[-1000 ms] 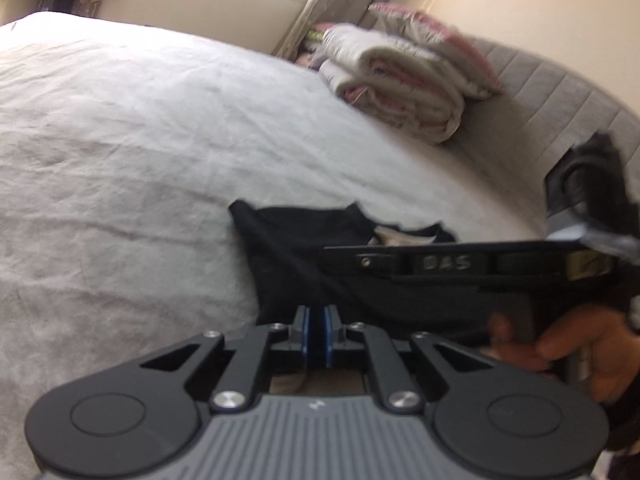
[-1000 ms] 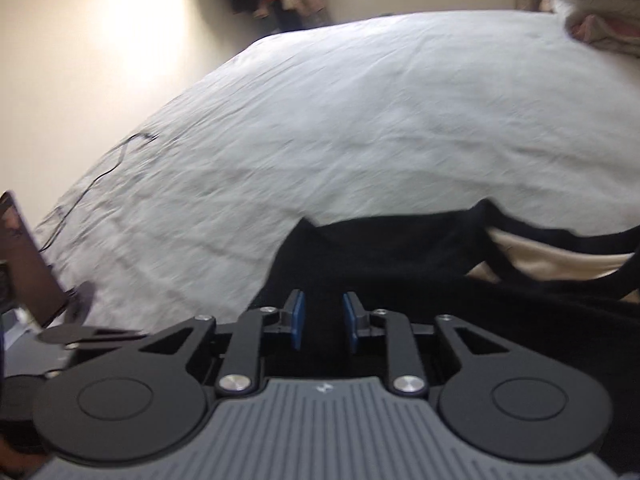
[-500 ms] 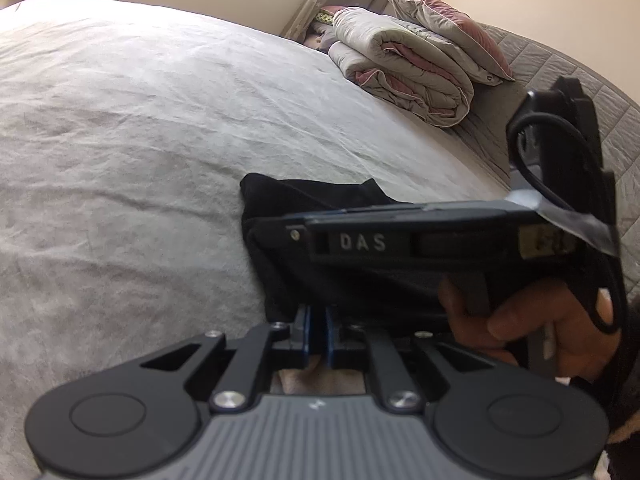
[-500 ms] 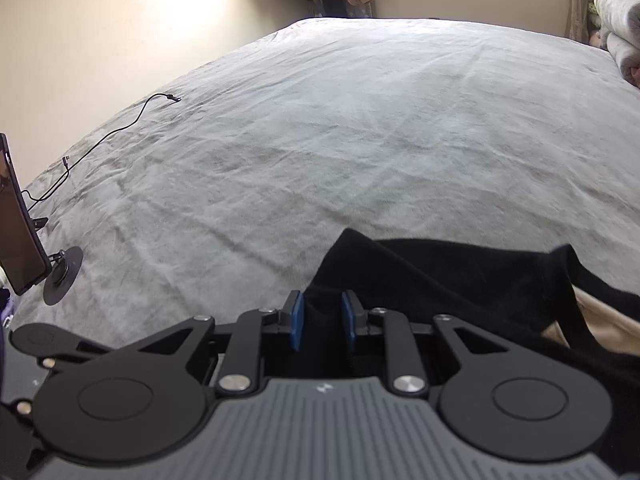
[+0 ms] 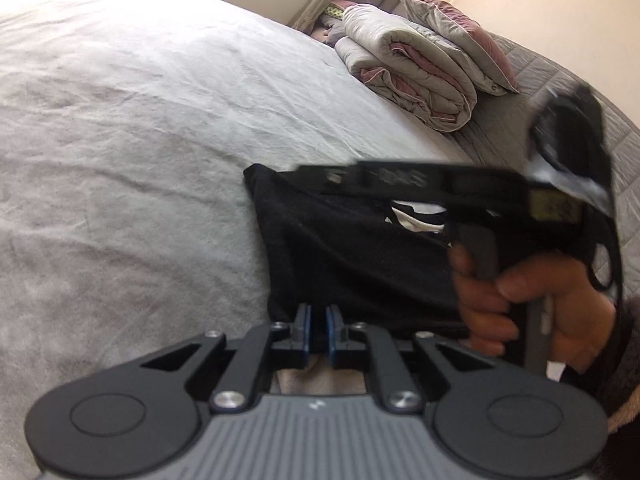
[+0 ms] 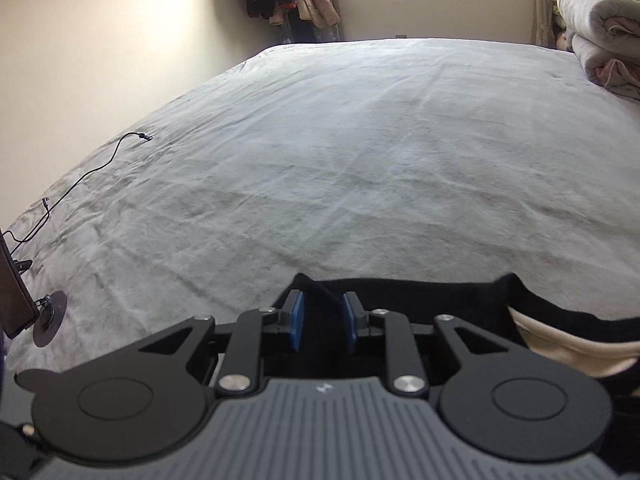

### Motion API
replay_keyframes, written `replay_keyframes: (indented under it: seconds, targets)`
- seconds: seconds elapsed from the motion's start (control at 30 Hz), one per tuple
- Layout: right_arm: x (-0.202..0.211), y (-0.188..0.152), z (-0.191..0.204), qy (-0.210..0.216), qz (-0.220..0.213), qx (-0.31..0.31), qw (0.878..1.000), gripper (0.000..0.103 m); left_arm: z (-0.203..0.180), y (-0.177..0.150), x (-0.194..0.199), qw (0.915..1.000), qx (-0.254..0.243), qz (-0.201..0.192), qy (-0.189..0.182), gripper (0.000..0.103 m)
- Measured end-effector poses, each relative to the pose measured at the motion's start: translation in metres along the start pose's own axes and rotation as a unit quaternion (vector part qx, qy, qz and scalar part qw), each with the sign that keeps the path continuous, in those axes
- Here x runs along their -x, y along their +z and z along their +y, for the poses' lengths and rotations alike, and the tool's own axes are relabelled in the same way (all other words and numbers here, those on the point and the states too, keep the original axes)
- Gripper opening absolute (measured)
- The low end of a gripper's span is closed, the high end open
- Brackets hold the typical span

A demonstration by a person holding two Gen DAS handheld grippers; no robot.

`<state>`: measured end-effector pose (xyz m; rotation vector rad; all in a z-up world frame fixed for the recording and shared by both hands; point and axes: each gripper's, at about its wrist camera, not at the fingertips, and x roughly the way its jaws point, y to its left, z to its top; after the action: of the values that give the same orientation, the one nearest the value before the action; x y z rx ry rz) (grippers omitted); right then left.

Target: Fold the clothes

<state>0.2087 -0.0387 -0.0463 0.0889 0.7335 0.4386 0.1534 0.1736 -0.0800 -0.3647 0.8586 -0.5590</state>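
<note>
My black garment [image 5: 352, 256] is soft matt cloth; the grey bedspread [image 6: 360, 152] looks slightly napped and creased. My gripper [image 6: 322, 322] seems matt plastic with shiny metal pins.

We note both tools share one build: our left gripper [image 5: 318, 330] and right gripper [image 6: 322, 326] have ribbed grey housings, black linkage arms with silver screws, round black caps at 8 and 4 o'clock, and blue pads [image 6: 297, 325]. A fuzzy dark sleeve [image 5: 622, 360] cuffs our right hand [image 5: 528, 312]; a black cable loops behind its handle.
</note>
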Motion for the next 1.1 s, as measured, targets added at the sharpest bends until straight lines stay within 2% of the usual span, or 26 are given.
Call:
replay_keyframes:
  seconds: [0.1,0.2,0.23,0.33,0.43,0.5,0.57,0.77,0.97,1.1]
  targets:
    - [0.029,-0.015,-0.016,-0.019,-0.003,-0.015,1.000,0.030,-0.003,0.000,0.000,1.0000,0.006,0.002,0.008,0.009]
    - [0.063,-0.034,-0.035,-0.040,-0.006,-0.044,0.998,0.040,-0.007,-0.001,0.002,0.9998,0.006,0.004,0.017,0.010]
    - [0.075,-0.041,-0.040,-0.044,-0.007,-0.054,0.998,0.041,-0.008,-0.001,0.003,0.9998,0.006,0.005,0.019,0.010]
    - [0.113,-0.061,-0.053,-0.062,-0.008,-0.079,0.995,0.043,-0.011,-0.003,0.007,0.9997,0.016,0.003,0.019,0.017]
    - [0.149,-0.082,-0.058,-0.093,-0.003,-0.091,0.991,0.047,-0.014,-0.006,0.014,0.9987,0.049,0.004,0.012,0.027]
    - [0.174,-0.098,-0.063,-0.109,0.001,-0.110,0.988,0.049,-0.018,-0.011,0.018,0.9973,0.072,0.017,0.001,0.034]
    - [0.198,-0.115,-0.071,-0.117,0.004,-0.135,0.984,0.052,-0.025,-0.017,0.020,0.9963,0.077,0.038,0.008,0.035]
    - [0.246,-0.158,-0.100,-0.114,0.038,-0.214,0.969,0.056,-0.045,-0.037,0.033,0.9938,0.078,0.069,0.039,0.037]
    - [0.270,-0.191,-0.117,-0.075,0.069,-0.290,0.952,0.057,-0.059,-0.062,0.052,0.9909,0.062,0.105,0.056,0.038]
    - [0.286,-0.210,-0.118,-0.045,0.080,-0.321,0.942,0.058,-0.063,-0.084,0.067,0.9884,0.053,0.133,0.050,0.039]
